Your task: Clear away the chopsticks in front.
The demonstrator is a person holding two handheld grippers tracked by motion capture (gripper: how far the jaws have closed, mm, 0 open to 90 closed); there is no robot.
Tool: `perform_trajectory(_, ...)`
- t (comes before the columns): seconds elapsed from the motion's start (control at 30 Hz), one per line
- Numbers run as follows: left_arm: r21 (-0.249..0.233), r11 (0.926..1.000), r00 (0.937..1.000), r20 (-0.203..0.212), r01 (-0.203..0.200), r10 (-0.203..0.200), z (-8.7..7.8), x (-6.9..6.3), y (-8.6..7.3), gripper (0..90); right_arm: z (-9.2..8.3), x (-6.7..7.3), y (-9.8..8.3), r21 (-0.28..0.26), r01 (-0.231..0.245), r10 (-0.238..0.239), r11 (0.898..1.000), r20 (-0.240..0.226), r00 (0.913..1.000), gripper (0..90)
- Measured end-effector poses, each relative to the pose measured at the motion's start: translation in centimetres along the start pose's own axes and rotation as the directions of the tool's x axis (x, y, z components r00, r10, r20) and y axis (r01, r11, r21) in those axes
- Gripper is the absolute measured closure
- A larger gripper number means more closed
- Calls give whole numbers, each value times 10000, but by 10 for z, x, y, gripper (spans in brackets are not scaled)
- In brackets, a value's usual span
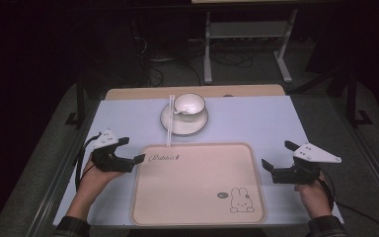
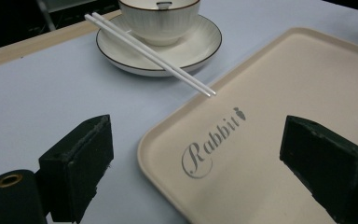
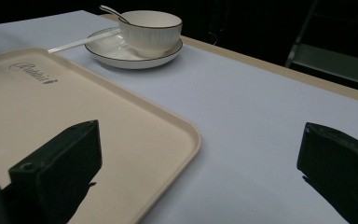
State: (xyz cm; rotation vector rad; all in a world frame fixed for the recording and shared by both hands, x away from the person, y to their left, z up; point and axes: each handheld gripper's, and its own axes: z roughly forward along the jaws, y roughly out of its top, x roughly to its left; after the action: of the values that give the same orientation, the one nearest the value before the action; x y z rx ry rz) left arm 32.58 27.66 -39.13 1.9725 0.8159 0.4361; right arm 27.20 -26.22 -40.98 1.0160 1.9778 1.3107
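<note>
On a pale blue table (image 1: pixel 256 118) in a dark room sits a beige tray (image 1: pixel 197 197) (printed with a rabbit), close to the person. Beyond its far edge stands a white bowl (image 1: pixel 189 104) on a saucer (image 1: pixel 170 123), chopsticks (image 1: pixel 169 118) resting across the saucer's left rim. Just left of the tray, the left gripper (image 1: pixel 133 150) is held level, jaws apart and empty. Just right of it, the right gripper (image 1: pixel 278 155) mirrors it, jaws likewise apart.

My right gripper (image 3: pixel 198 177) hangs with jaws wide over the tray (image 3: pixel 168 121) corner, bowl (image 3: pixel 150 30) on plate (image 3: pixel 116 52) beyond.
</note>
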Motion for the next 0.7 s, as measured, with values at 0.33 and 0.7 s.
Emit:
perform_trajectory(0.33,208,9997,9998,155,-103,99,23,12,21,88,0,-1,0,-16,-34,34,10000,-18,10000,0)
perform_trajectory(0.7,437,9988,9997,140,-231,225,48,21,42,89,0,-1,0,-24,-105,105,9999,-69,9999,0)
